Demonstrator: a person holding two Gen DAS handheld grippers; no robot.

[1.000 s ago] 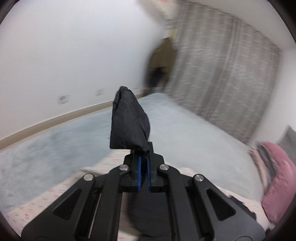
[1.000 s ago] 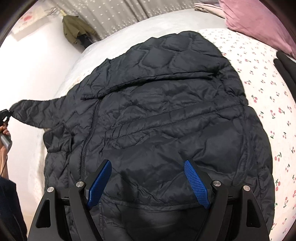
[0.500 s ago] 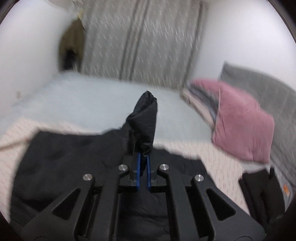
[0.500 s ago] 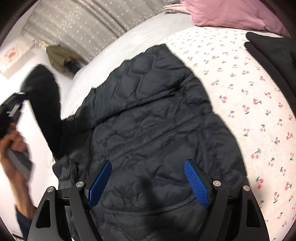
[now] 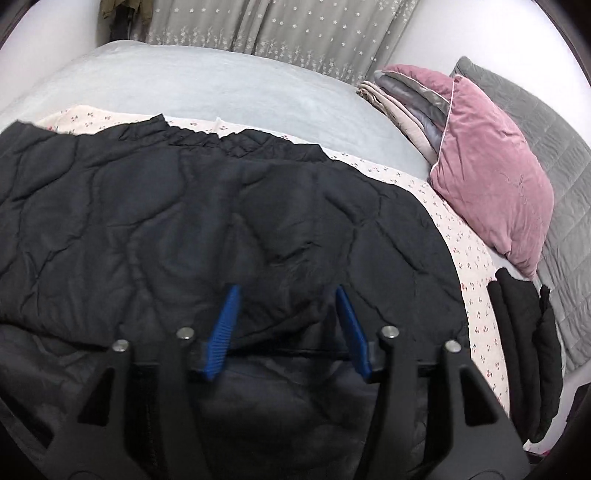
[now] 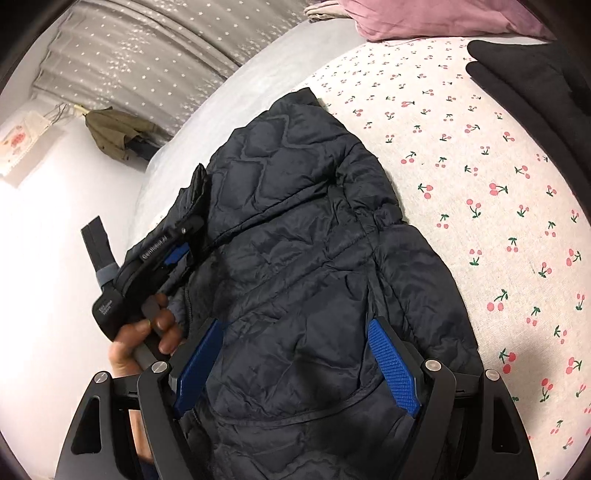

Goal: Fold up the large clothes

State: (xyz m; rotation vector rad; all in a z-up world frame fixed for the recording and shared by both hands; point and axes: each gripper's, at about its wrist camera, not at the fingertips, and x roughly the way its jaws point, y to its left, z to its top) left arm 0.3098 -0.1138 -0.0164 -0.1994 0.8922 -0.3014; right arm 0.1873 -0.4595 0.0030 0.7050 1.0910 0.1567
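A black quilted puffer jacket (image 5: 184, 221) lies spread on the cherry-print sheet (image 6: 480, 155); it also fills the middle of the right wrist view (image 6: 295, 258). One sleeve lies folded across the jacket's body. My left gripper (image 5: 286, 291) is open and empty just above the jacket; it also shows at the jacket's left edge in the right wrist view (image 6: 181, 240), held by a hand. My right gripper (image 6: 295, 336) is open and empty, hovering over the jacket's lower part.
A pink pillow (image 5: 487, 177) and folded bedding (image 5: 402, 103) sit at the bed's head beside a grey headboard (image 5: 561, 177). A folded black garment (image 5: 524, 332) lies on the sheet at right. A pale blue blanket (image 5: 207, 85) covers the far side; curtains (image 5: 288, 29) hang behind.
My left gripper swung the held sleeve from the wall side over onto the jacket, then opened and let it go. My right gripper stayed open over the jacket.
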